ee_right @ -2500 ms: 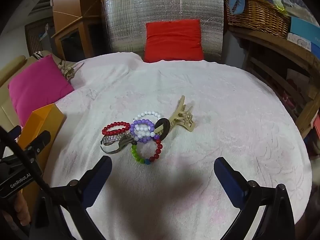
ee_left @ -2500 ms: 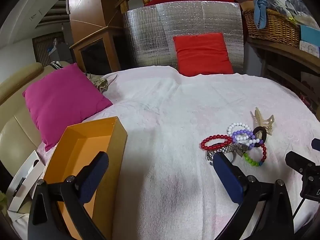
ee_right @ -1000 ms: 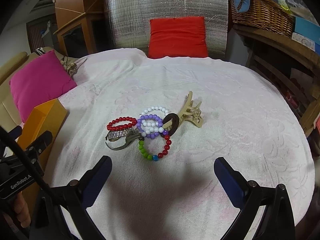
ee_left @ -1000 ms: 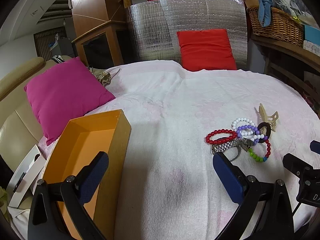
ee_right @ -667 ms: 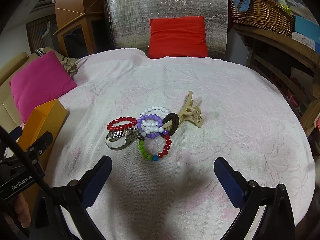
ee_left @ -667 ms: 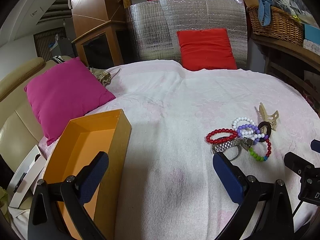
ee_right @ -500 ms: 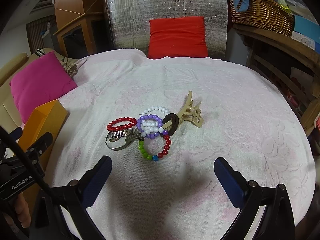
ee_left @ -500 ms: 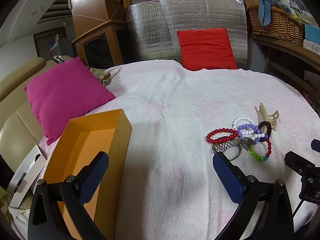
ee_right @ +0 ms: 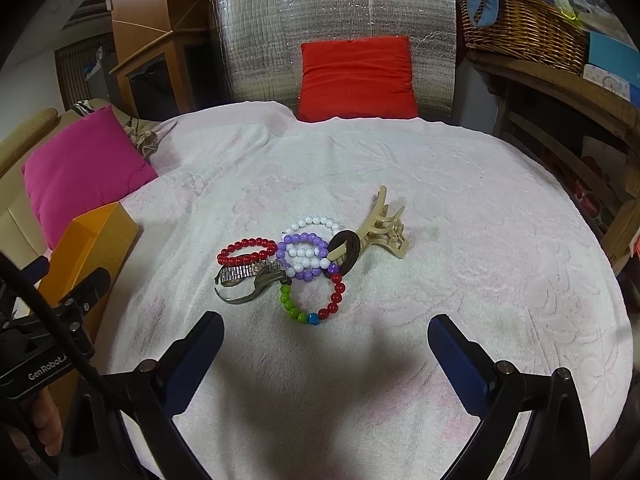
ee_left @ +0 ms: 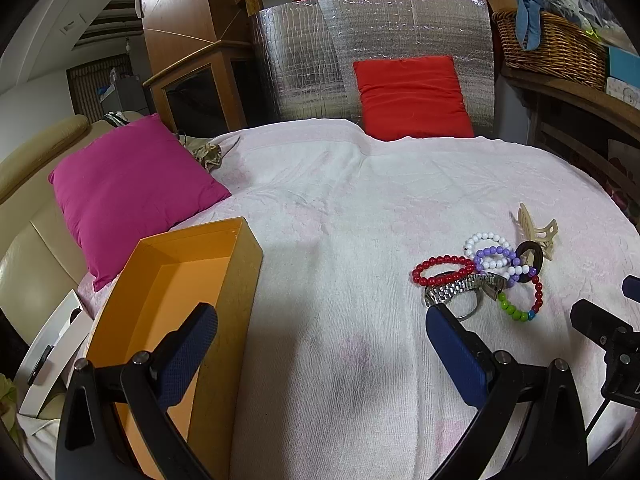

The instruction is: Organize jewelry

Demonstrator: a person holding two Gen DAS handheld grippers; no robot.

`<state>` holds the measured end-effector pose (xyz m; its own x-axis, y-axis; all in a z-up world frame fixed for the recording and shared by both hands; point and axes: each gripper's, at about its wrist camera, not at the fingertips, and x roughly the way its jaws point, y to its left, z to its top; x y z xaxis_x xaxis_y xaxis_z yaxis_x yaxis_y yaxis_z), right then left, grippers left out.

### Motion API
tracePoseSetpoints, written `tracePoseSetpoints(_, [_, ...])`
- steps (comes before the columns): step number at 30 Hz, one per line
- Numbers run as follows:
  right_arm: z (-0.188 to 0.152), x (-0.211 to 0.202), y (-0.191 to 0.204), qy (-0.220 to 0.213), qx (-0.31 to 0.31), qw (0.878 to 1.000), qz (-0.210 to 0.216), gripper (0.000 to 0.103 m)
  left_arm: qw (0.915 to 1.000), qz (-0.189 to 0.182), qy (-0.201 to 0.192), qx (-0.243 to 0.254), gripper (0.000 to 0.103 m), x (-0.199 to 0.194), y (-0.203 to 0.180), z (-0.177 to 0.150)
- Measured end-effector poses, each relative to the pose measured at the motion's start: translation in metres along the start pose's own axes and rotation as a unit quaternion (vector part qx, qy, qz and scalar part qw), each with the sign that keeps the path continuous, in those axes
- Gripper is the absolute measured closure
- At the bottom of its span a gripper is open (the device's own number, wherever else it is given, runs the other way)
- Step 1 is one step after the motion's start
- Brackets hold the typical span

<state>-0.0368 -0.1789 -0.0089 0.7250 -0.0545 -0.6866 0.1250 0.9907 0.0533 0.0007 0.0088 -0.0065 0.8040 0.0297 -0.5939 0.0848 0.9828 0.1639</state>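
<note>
At the left edge of the tabletop (ee_left: 360,208), which is covered with a white towel, sits my orange box (ee_left: 176,280), open and with nothing in the part I can see. My left gripper (ee_left: 320,344) hangs over that edge with its jaws spread wide and nothing between them, one finger above the box and the other near the pile.

Toward the middle lies the jewelry, all in one heap: a red bead bracelet (ee_right: 246,252), a metal watch (ee_right: 248,276) touching it, then purple and white bead bracelets (ee_right: 306,254) overlapping, a mixed red-and-green bracelet (ee_right: 316,300) nearest me, a dark ring-shaped piece (ee_right: 344,252), and a beige hair claw (ee_right: 384,228) farthest right.

My right gripper (ee_right: 326,348) faces the heap, jaws also released and empty.

Over the last couple of seconds the heap has slid only a little in both views; my hands have steadied and nothing has been lifted. So I judge the sorting has yet to begin, and every piece still needs carrying to the box.
</note>
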Motion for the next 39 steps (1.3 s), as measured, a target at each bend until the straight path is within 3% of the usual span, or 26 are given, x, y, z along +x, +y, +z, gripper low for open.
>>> tracePoseSetpoints(9, [0.001, 0.002, -0.003, -0.004, -0.001, 1.000, 0.001, 0.000, 1.0000, 0.001, 0.004, 0.001, 0.000, 0.002, 0.000, 0.000])
tracePoseSetpoints(12, [0.005, 0.007, -0.009, -0.005, 0.000, 1.000, 0.010, 0.005, 0.9999, 0.002, 0.010, 0.003, 0.000, 0.007, 0.001, 0.001])
tracePoseSetpoints(22, [0.014, 0.060, -0.040, 0.078, 0.033, 0.995, 0.058, 0.046, 0.9959, -0.052, 0.071, -0.021, 0.000, 0.047, 0.010, 0.008])
tracePoseSetpoints(24, [0.016, 0.070, -0.040, 0.089, 0.036, 0.993, 0.067, 0.047, 0.9956, -0.053, 0.075, -0.019, 0.000, 0.052, 0.008, 0.009])
tracePoseSetpoints(30, [0.020, 0.095, -0.032, 0.121, 0.031, 0.988, 0.090, 0.057, 0.9949, -0.065, 0.077, -0.004, 0.000, 0.053, 0.001, 0.008])
tracePoseSetpoints(35, [0.019, 0.111, -0.026, 0.136, 0.012, 0.989, 0.064, 0.084, 0.9938, -0.089, 0.067, 0.009, 0.000, 0.051, -0.006, 0.010])
tracePoseSetpoints(37, [0.019, 0.109, -0.027, 0.136, 0.015, 0.988, 0.072, 0.092, 0.9929, -0.100, 0.061, 0.021, 0.000, 0.050, -0.012, 0.011])
tracePoseSetpoints(39, [0.016, 0.104, -0.029, 0.133, 0.019, 0.988, 0.075, 0.092, 0.9920, -0.108, 0.056, 0.033, 0.000, 0.049, -0.019, 0.011])
